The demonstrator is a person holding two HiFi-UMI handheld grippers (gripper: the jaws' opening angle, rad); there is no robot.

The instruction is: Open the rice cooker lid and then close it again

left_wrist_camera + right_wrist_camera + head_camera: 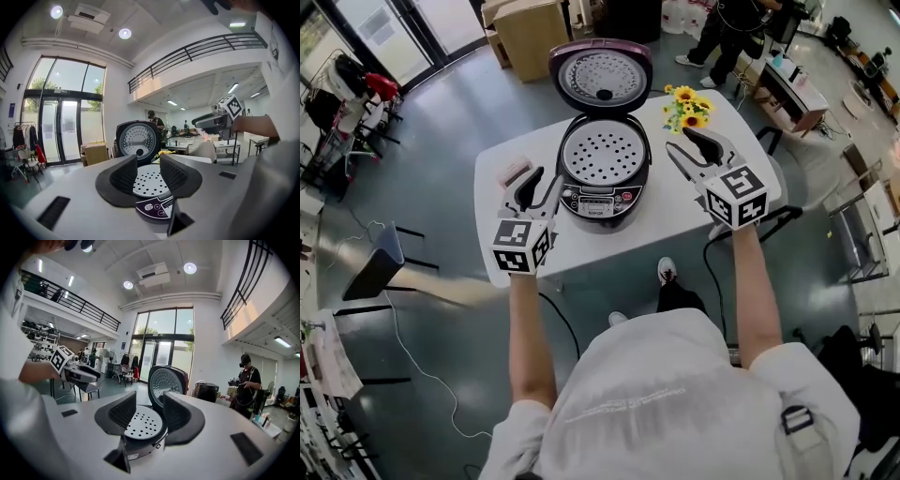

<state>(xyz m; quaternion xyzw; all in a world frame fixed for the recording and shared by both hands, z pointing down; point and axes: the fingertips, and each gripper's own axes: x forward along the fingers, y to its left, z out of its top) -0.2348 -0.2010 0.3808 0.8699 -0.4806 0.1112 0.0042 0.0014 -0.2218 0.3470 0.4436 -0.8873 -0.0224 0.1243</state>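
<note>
Flanking rice cooker [602, 183]: left tongs [546, 184], right tongs [679, 142]

We wear a white short-sleeved T-shirt [666, 394] with a faint line of pale print, a dark buckled strap [795, 419] at the right shoulder, dark trousers [677, 296] and a white shoe [667, 270] with red trim, just below the desk's [666, 220] near edge. Above that edge, our left gripper [546, 180] and right gripper [678, 141] have pale grey bodies, black ribbed pads [124, 176] and white cubes [521, 246] [737, 195] bearing black square markers.
</note>
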